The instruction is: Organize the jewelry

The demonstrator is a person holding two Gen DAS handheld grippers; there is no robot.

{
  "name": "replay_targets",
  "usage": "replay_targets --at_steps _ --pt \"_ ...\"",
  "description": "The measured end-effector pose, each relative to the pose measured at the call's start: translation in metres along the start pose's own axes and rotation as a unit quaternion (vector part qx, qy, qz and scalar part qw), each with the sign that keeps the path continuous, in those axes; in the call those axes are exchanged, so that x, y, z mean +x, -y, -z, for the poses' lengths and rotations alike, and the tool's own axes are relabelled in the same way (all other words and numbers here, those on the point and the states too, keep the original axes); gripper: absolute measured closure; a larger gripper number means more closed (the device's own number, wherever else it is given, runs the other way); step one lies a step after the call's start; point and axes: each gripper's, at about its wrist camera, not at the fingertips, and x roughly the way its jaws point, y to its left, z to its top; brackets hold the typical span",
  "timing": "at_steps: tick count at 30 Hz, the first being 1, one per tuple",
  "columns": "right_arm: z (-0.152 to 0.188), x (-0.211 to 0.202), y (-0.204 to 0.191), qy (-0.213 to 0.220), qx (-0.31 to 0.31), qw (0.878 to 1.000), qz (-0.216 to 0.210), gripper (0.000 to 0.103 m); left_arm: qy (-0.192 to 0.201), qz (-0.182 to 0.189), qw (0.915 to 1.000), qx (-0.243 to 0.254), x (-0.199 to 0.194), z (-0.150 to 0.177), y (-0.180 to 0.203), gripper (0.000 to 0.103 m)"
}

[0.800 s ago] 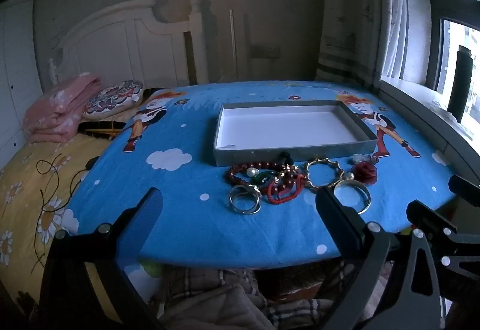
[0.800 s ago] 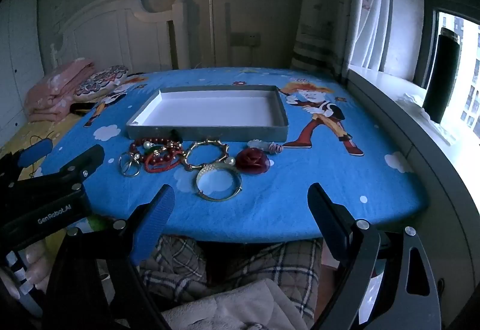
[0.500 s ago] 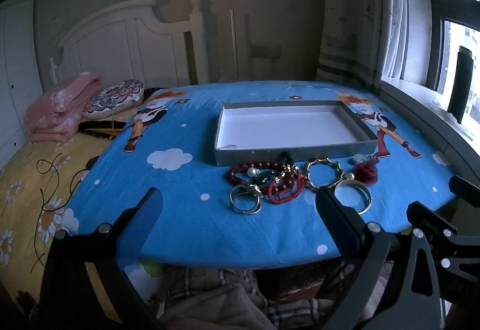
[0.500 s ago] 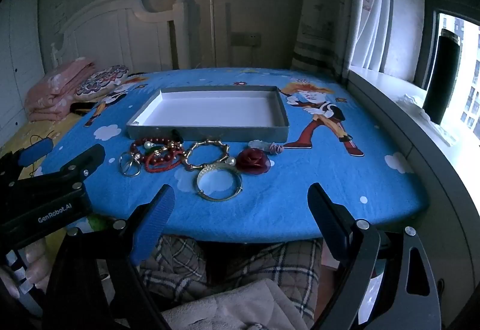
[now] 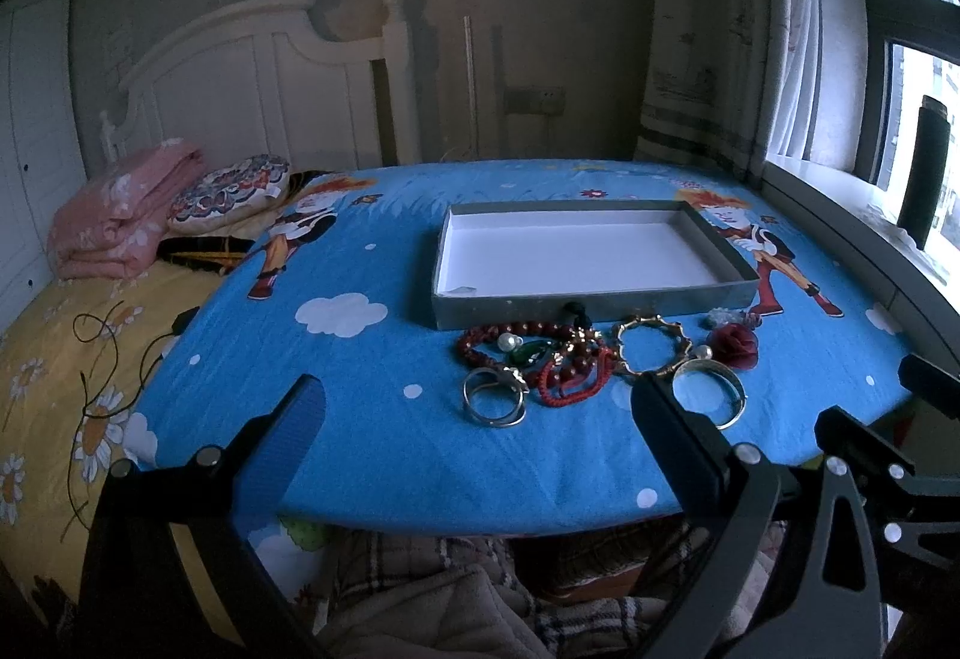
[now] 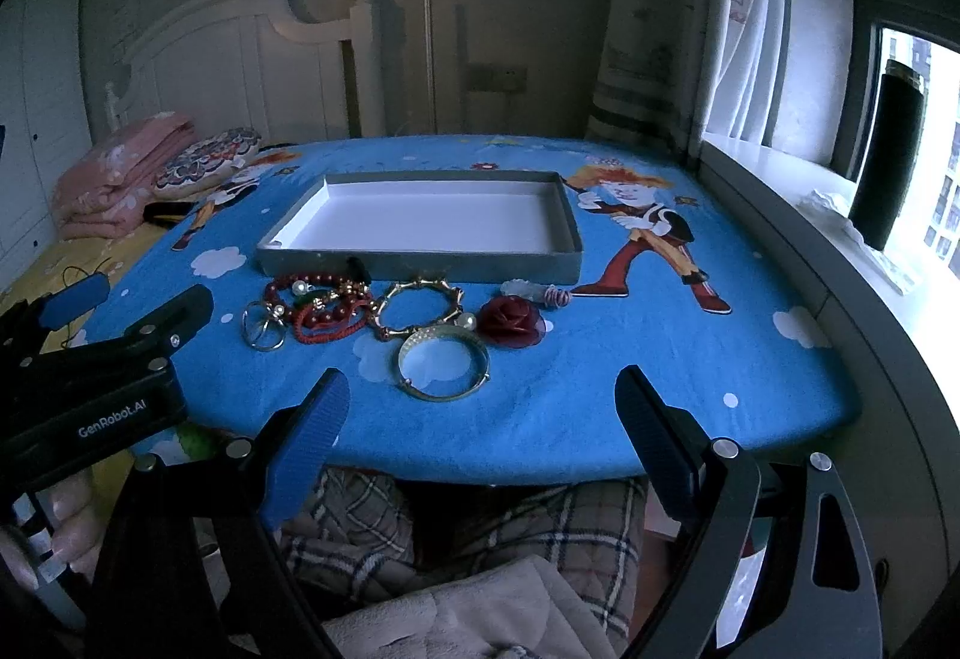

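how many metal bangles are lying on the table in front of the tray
3, though the bead pile may hide more: a silver double bangle at the left, a gold bamboo-style bangle in the middle, and a wide gold bangle nearest the table edge.

The left gripper (image 6: 120, 311) body reads "GenRobot.AI" in white letters; no other text is legible

The right hand-held gripper (image 6: 483, 407) hangs wide apart at the near edge of the blue tabletop (image 6: 600, 395). A gold bangle (image 6: 444, 364) lies just ahead, among bead bracelets (image 6: 327, 308), before a shallow grey box (image 6: 420, 260).
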Motion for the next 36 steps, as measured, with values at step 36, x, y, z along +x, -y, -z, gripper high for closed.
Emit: replay_targets --at_steps 36 --pt "0.000 -0.002 -0.005 -0.001 -0.007 1.000 -0.011 0.018 0.000 0.002 1.0000 -0.002 -0.004 -0.002 0.001 0.004"
